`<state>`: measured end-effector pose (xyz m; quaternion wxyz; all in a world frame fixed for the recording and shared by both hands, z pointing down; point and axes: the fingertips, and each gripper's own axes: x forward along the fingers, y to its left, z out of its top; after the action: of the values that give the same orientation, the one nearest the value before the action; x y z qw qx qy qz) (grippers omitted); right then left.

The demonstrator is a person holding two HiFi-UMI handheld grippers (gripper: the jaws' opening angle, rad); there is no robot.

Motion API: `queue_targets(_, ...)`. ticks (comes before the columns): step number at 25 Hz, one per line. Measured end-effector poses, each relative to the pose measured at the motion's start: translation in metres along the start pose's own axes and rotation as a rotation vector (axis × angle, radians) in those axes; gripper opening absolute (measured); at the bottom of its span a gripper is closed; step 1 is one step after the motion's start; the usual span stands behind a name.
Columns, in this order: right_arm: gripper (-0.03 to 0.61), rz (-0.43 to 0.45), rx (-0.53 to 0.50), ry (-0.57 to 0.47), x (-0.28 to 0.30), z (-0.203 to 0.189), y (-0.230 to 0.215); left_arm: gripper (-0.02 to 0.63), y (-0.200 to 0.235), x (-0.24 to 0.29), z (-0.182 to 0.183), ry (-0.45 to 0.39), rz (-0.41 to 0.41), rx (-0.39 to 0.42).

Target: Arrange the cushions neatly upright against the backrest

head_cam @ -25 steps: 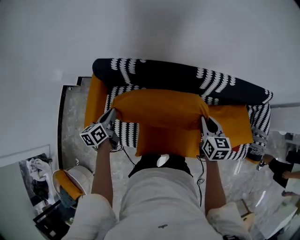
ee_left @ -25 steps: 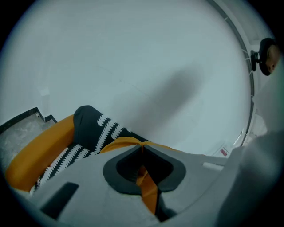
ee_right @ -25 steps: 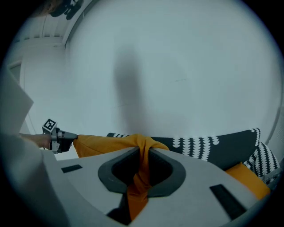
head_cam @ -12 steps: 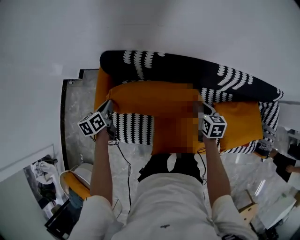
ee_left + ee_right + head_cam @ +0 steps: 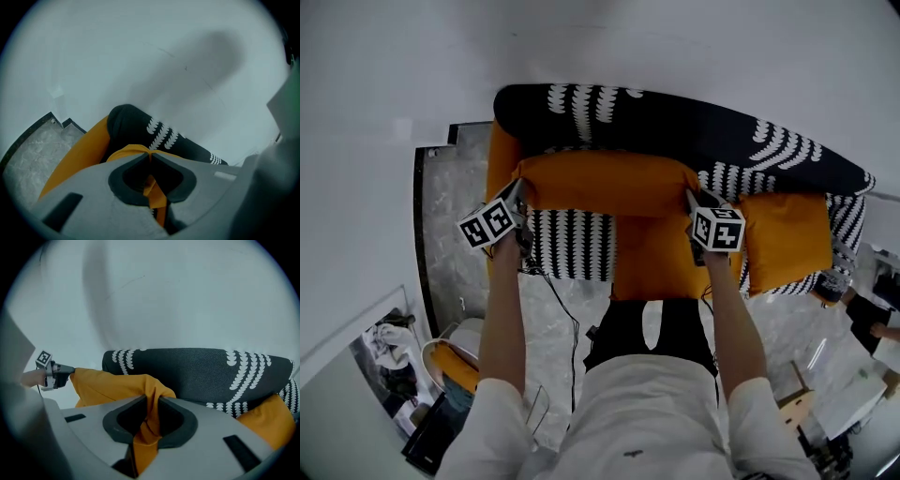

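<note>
The left gripper pinches a fold of the orange cushion, its jaws pressed together on the fabric, which bunches up just beyond the tips. Past the jaws rises the black backrest with its white scalloped pattern. To the jaws' left runs the sofa's orange side panel, then marbled grey floor. A pale wall fills the space above.

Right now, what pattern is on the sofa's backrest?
Backrest: black with curved white scallop rows; clearest in the right gripper view.
</note>
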<state>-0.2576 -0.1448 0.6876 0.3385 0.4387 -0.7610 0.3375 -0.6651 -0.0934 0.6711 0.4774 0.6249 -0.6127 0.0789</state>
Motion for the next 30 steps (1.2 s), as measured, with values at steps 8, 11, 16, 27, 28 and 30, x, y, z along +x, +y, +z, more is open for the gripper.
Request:
queue_targets(8,0.154,-0.138,0.021,-0.009,0.023,0.041,-0.027,0.025,0.004,0.041,0.037,-0.042,0.003,-0.005)
queue_targets(11,0.175,-0.188,-0.016,-0.034,0.016,0.059,-0.031,0.029,0.005,0.051,0.047,-0.057,0.023,0.006)
queue_targets(16,0.175,-0.202,-0.007,-0.073,-0.002,0.062,-0.034,0.082,0.009,0.057,0.066,-0.084,0.068,0.046)
queue_targets(27,0.175,-0.184,0.113,0.007,-0.066,-0.054,-0.03,0.181,-0.011,0.039,0.08,-0.077,0.1,0.146)
queue_targets(28,0.175,-0.177,0.118,0.015,-0.072,-0.066,-0.026,0.183,-0.014,0.034,0.075,-0.077,0.1,0.146)
queue_targets(30,0.175,-0.156,0.126,0.017,-0.083,-0.084,-0.018,0.184,-0.023,0.023,0.059,-0.077,0.094,0.138)
